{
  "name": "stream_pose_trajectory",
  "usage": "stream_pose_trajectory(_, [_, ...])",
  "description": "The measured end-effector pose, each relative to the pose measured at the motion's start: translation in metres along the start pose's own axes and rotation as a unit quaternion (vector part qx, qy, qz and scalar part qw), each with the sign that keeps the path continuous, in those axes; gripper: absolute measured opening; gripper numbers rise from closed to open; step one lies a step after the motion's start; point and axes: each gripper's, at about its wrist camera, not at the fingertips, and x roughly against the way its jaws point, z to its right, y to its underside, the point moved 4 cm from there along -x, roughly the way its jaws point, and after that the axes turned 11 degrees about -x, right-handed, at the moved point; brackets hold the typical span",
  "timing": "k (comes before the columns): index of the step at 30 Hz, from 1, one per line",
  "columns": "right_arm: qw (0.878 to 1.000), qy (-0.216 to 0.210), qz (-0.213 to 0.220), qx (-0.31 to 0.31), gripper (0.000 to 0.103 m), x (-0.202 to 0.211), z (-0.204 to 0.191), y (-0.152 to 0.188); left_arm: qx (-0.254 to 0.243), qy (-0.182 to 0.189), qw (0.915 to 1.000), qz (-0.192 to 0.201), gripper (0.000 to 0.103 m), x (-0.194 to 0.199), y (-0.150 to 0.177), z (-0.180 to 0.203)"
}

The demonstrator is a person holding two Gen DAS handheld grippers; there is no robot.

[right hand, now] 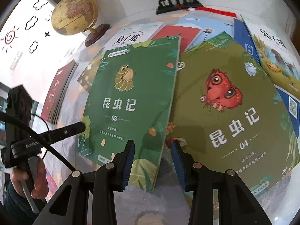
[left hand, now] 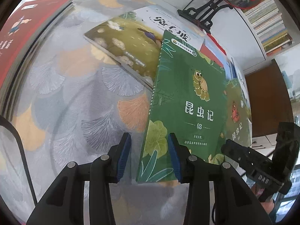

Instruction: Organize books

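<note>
Between the left gripper (left hand: 149, 154) pads, partly open, sits the green book's (left hand: 189, 101) near left edge; contact unclear. Right gripper (right hand: 152, 161), also part open, straddles that book's (right hand: 131, 101) right edge; olive book (right hand: 234, 116) lies just right.

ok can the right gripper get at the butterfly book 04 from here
Probably yes. The butterfly book lies face up just beside the right gripper, its cover mostly bare. Only the green book 03 seems to overlap one side, and that book's edge sits between the open jaws.
</note>
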Motion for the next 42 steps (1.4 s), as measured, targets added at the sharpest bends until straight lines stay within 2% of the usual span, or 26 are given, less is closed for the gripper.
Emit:
stream_pose_trajectory(6, [0.999,0.023,0.012,0.037,0.04,-0.002,-0.011,0.009,-0.01,-0.006,0.9999,0.005,0.037,-0.001,-0.002,0.003])
stream_pose_trajectory(9, [0.999,0.013,0.013,0.036,0.04,-0.001,-0.01,0.014,-0.017,0.006,0.9998,0.004,0.037,-0.002,-0.001,0.008])
stream_pose_trajectory(12, [1.0,-0.001,-0.016,0.01,0.04,-0.013,-0.002,0.021,-0.023,0.021,0.9995,-0.001,0.037,-0.001,0.001,0.017])
stream_pose_trajectory(15, [1.0,-0.01,-0.008,0.006,0.04,-0.007,0.001,0.023,-0.03,0.03,0.999,0.012,0.037,0.008,0.003,0.025])
stream_pose_trajectory(19, [0.999,-0.03,-0.009,-0.01,0.04,-0.005,0.008,0.024,-0.019,0.084,0.9956,0.038,0.037,0.03,0.0,0.03])
stream_pose_trajectory(22, [0.999,-0.044,-0.008,-0.024,0.04,-0.005,0.011,0.024,-0.006,0.14,0.9884,0.06,0.037,0.045,-0.003,0.036])
stream_pose_trajectory(24, [0.998,-0.051,-0.008,-0.029,0.04,-0.004,0.013,0.024,-0.005,0.158,0.9852,0.066,0.037,0.049,-0.002,0.042])
stream_pose_trajectory(26, [0.998,-0.055,-0.009,-0.032,0.04,-0.004,0.014,0.024,-0.002,0.159,0.9848,0.069,0.037,0.046,-0.002,0.047])
stream_pose_trajectory(29, [0.998,-0.058,-0.009,-0.036,0.04,-0.002,0.015,0.025,-0.006,0.116,0.9908,0.07,0.036,0.038,-0.002,0.046])
stream_pose_trajectory(31, [0.998,-0.058,-0.009,-0.036,0.041,-0.002,0.015,0.026,0.002,0.106,0.992,0.068,0.036,0.036,-0.001,0.041])
stream_pose_trajectory(36, [0.998,-0.058,-0.01,-0.033,0.041,-0.002,0.015,0.025,0.022,0.102,0.9934,0.047,0.035,0.025,0.001,0.025])
stream_pose_trajectory(40, [0.998,-0.057,-0.01,-0.03,0.042,-0.003,0.013,0.024,0.024,0.115,0.9927,0.029,0.035,0.013,0.01,0.032])
stream_pose_trajectory(42, [0.998,-0.057,-0.009,-0.03,0.042,-0.003,0.013,0.025,0.026,0.12,0.9921,0.028,0.031,0.01,0.013,0.037])
